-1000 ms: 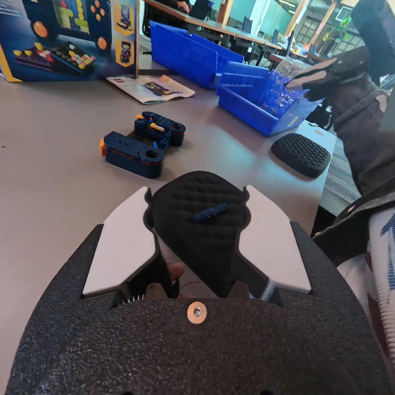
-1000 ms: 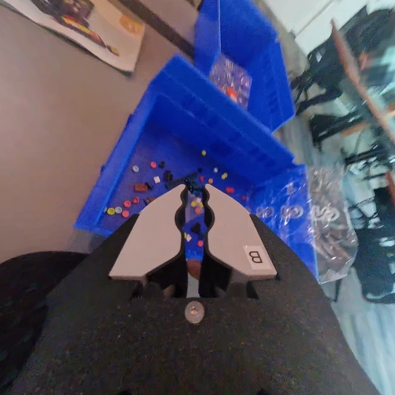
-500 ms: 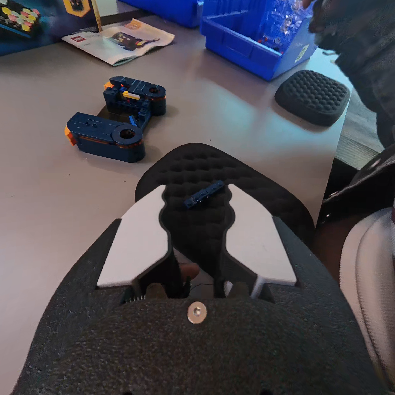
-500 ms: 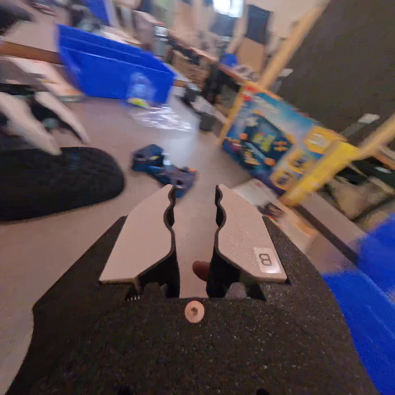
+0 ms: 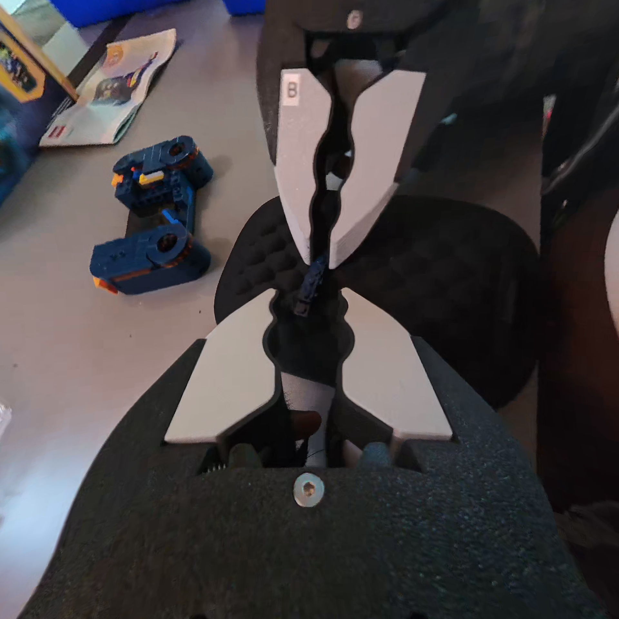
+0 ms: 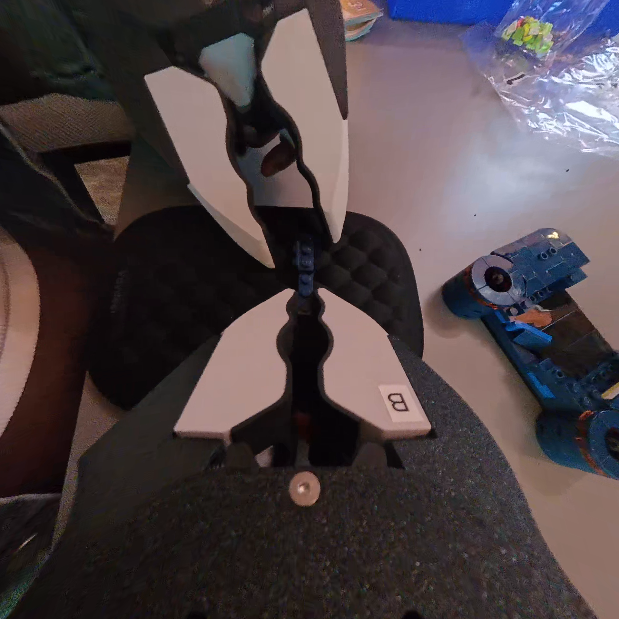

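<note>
The right claw (image 6: 305,294) pinches one end of a dark blue brick plate (image 6: 304,268) over the black foam pad (image 6: 368,268); the left claw (image 5: 310,294) stands open around its other end.

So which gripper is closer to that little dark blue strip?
Right. The right gripper pinches one end of the dark blue strip; the left gripper is open, its fingers either side of the other end, apparently not touching.
</note>
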`<action>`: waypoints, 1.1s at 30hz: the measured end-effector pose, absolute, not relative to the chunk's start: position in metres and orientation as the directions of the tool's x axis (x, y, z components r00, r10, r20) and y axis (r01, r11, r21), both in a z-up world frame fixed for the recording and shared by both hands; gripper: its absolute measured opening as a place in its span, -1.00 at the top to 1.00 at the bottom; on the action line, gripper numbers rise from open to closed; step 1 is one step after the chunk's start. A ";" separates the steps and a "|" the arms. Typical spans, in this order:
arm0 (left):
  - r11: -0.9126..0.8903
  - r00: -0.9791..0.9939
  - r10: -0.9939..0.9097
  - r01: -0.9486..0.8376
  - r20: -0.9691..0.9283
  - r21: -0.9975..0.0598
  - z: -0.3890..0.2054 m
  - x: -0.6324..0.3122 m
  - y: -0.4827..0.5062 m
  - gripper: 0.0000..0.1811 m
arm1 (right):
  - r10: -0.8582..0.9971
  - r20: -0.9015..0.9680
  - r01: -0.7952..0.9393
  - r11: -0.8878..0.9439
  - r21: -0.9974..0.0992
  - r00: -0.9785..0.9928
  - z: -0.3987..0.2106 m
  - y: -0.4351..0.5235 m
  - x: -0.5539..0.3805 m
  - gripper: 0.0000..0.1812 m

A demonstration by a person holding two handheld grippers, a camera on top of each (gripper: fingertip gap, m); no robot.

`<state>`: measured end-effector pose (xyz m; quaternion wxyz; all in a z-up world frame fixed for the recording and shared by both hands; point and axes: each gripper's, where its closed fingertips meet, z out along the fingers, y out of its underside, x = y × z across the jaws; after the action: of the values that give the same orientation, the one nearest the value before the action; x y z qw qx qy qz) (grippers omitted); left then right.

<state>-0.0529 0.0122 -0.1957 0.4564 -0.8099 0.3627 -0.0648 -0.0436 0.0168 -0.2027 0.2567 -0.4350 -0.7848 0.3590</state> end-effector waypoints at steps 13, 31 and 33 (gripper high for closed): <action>-0.322 0.664 -0.725 -0.564 -0.186 -0.760 -0.197 -0.048 0.014 0.89 | 0.769 0.262 0.502 0.594 -0.628 -0.582 -0.208 0.019 -0.046 0.90; -0.224 0.477 -0.579 0.687 0.662 -0.691 -0.088 -0.074 -0.004 0.89 | 0.872 0.181 0.305 0.344 -0.888 -0.456 -0.160 0.018 -0.048 0.67; -0.276 0.266 -0.633 0.800 0.727 -0.533 -0.076 -0.070 -0.006 0.89 | 0.853 0.254 0.081 0.324 -0.943 -0.455 -0.124 0.003 -0.051 0.69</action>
<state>-0.0698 -0.0056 -0.0759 0.5965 -0.5268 -0.0794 -0.6004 -0.0512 0.0030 -0.1241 0.4036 -0.3307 -0.7064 0.4783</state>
